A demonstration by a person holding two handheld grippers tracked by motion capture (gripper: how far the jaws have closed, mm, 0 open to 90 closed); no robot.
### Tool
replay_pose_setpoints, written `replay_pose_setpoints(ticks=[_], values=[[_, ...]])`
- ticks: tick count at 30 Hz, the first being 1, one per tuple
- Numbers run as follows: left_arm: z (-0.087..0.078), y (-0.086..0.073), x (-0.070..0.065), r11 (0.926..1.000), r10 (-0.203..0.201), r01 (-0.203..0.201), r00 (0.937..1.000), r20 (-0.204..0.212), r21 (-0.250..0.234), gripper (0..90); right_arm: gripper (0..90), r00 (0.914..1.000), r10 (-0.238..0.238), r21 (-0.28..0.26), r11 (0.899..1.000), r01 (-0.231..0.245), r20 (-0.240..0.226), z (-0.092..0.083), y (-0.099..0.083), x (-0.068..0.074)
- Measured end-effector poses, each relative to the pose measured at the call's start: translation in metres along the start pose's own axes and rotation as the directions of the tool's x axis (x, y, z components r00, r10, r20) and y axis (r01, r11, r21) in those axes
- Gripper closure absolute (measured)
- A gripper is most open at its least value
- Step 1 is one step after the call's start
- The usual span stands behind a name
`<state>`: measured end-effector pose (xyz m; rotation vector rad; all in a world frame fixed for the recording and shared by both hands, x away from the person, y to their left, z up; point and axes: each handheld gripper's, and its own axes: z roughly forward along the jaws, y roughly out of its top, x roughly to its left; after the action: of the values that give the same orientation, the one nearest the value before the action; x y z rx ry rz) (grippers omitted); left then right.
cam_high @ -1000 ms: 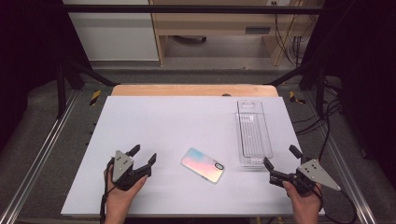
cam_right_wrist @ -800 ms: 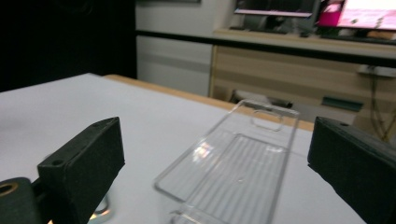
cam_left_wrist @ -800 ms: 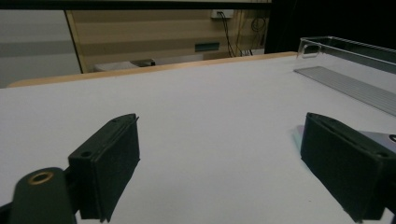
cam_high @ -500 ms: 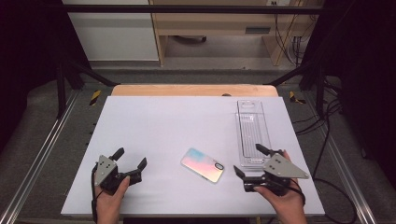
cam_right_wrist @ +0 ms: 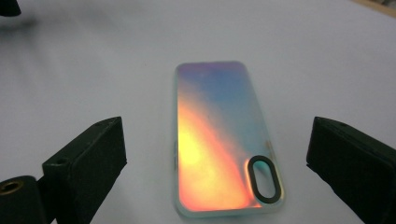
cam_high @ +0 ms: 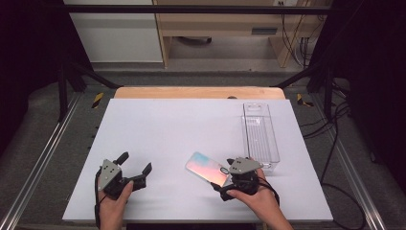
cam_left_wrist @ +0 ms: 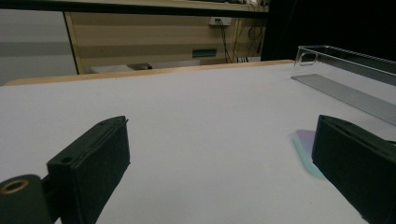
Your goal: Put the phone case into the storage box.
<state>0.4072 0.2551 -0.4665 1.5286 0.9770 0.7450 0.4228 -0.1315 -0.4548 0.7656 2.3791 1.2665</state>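
An iridescent phone case (cam_high: 206, 168) lies flat on the white table (cam_high: 191, 129), camera cut-out towards the person. In the right gripper view the phone case (cam_right_wrist: 224, 140) sits between the two wide-apart black jaws, touching neither. My right gripper (cam_high: 224, 182) is open at the case's near right end. My left gripper (cam_high: 136, 166) is open over bare table at the front left, nothing between its jaws. The left gripper view shows an edge of the phone case (cam_left_wrist: 303, 147) beside its right jaw. A clear plastic tray (cam_high: 261, 136) stands at the right, seen also as the tray (cam_left_wrist: 355, 70).
A wooden strip (cam_high: 196, 92) edges the table's far side. Metal rails (cam_high: 43, 158) run along both sides, with cables (cam_high: 335, 124) on the floor at right. Wooden furniture (cam_high: 225, 28) stands beyond the table.
My right gripper has moved left from the table's right edge to the phone case's near end. My left gripper has drifted slightly left and towards the person. The case has not moved.
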Motion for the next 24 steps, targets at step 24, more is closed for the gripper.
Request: replay_pose_setpoints(ticks=[24], values=[[0.001, 0.0, -0.004, 0.9998, 0.019, -0.019, 0.9996, 0.022, 0.006, 3.9, 6.2, 0.9987, 0.044, 0.159, 0.987, -0.039, -0.026, 0.038, -0.015, -0.014]])
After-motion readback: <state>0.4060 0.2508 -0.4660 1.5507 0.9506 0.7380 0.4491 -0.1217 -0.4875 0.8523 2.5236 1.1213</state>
